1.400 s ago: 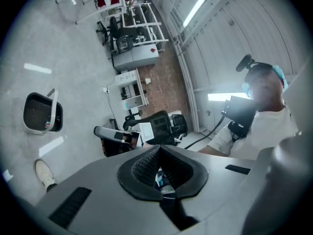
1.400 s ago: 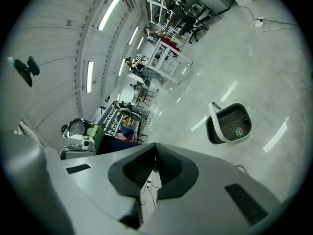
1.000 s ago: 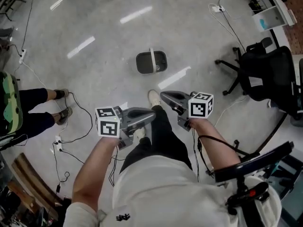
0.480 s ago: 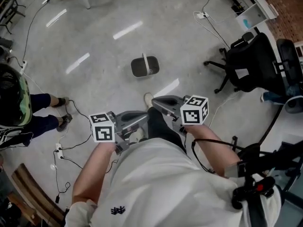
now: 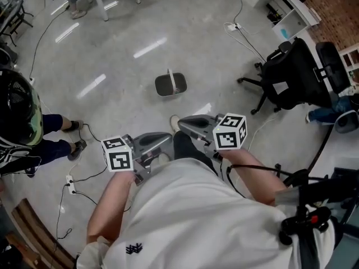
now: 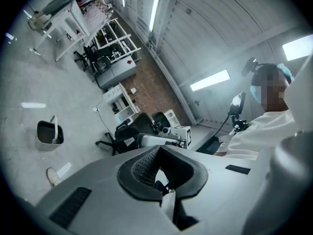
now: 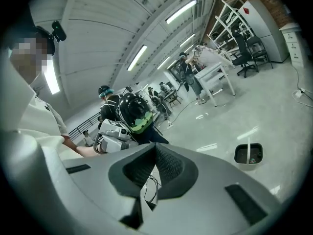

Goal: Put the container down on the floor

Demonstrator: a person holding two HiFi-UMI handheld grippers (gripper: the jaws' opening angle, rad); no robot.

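Two pairs of tongs, both empty: the left tongs (image 5: 167,137) and the right tongs (image 5: 182,120) hang clenched on nothing in front of the person's white shirt. Each gripper view shows its pads pressed together with only the room beyond them. The container (image 5: 170,84), a dark grey basket with a pale handle, stands on the grey floor (image 5: 213,49) well apart from both tongs, ahead of the person's shoe (image 5: 175,122). Compared with a second ago, the basket looks smaller and sits higher in the head view. More shirt fills the bottom of the frame, and the office chair (image 5: 294,72) and the bystander (image 5: 19,114) at the left have slid further in. I read that as the person straightening up and drawing back. The set-down looks finished, with nothing left but to step clear.
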